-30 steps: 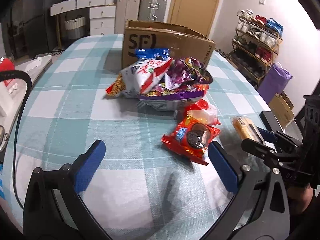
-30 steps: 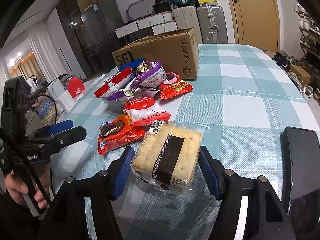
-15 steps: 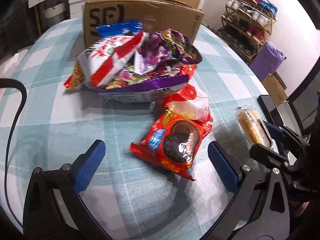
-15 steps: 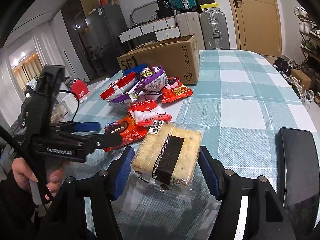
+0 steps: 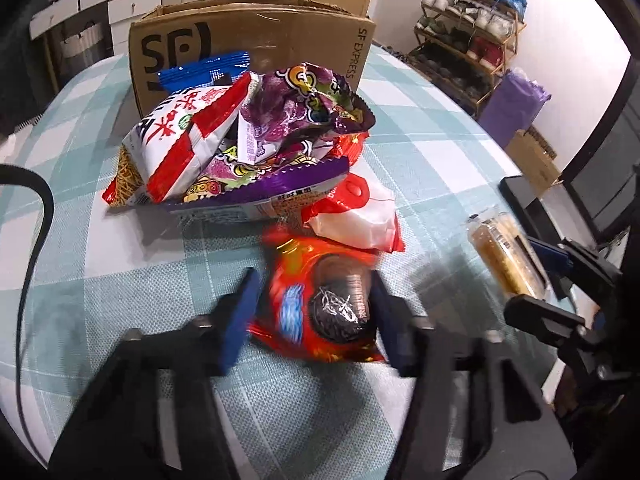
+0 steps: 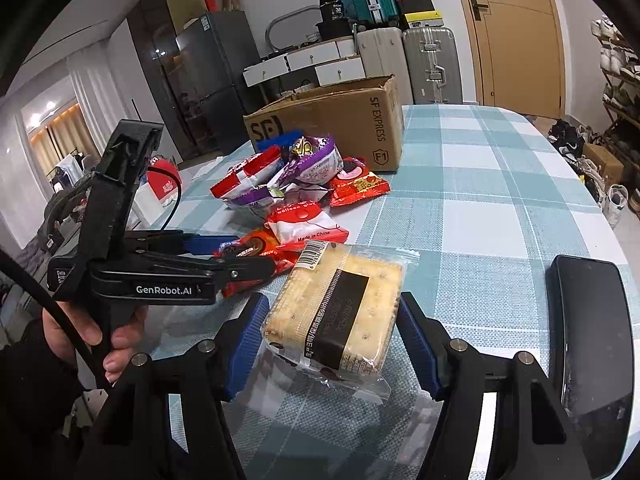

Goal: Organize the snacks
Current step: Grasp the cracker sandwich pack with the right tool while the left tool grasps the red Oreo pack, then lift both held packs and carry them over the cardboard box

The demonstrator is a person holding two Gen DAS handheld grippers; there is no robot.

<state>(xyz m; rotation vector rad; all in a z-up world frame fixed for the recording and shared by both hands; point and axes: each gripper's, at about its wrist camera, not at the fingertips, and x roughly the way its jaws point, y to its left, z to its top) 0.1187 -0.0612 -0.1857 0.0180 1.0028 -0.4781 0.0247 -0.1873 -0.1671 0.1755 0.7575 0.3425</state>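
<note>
Standing open, cardboard box (image 5: 256,28) hides its contents.

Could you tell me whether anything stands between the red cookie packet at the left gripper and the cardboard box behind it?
Yes: the snack pile and a red-and-white packet lie between the red cookie packet and the cardboard box.

On the table (image 6: 500,184) the snack pile (image 6: 288,176) lies before the cardboard box (image 6: 340,120) — nearer, the cookie packet (image 5: 324,304), with the cracker pack (image 6: 340,304) to its right.
</note>
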